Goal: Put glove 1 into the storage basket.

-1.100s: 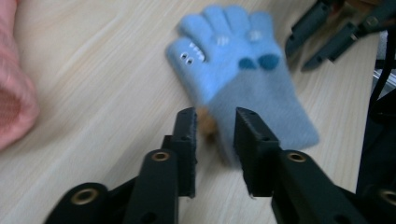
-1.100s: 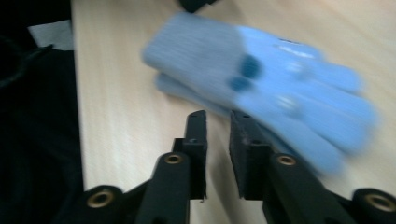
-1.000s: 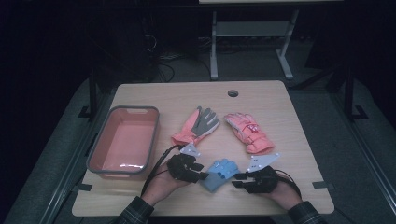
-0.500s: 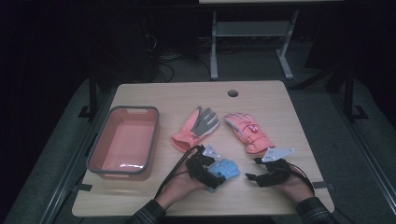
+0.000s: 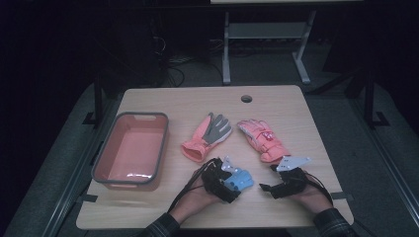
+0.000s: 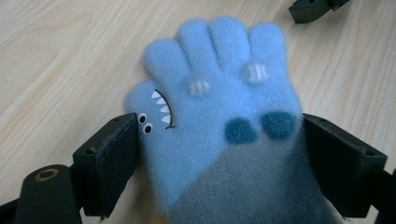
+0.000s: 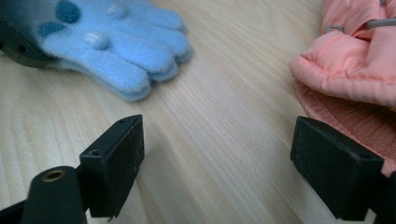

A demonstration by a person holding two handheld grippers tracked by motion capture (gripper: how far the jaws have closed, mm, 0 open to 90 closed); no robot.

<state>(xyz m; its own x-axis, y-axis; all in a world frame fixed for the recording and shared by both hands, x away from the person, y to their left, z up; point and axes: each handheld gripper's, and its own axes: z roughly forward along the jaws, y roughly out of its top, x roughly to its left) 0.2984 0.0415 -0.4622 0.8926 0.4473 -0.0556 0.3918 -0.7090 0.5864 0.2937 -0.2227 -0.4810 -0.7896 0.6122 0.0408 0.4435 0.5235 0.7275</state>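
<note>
Dim high view: only the wooden table (image 5: 276, 108) is lit, surrounded by darkness. Gripper views are bright and even; the blue glove (image 6: 219, 107) looks softly blurred.

Fuzzy fleece glove (image 6: 219, 116), matt wood table (image 6: 70, 56)

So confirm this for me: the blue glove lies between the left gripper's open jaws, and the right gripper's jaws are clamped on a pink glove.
One part is wrong. The blue glove does lie between the open jaws of the left gripper. The right gripper is not clamped on anything: the right gripper view shows its jaws wide open over bare table, just opened, with the pink glove beside one jaw.
</note>
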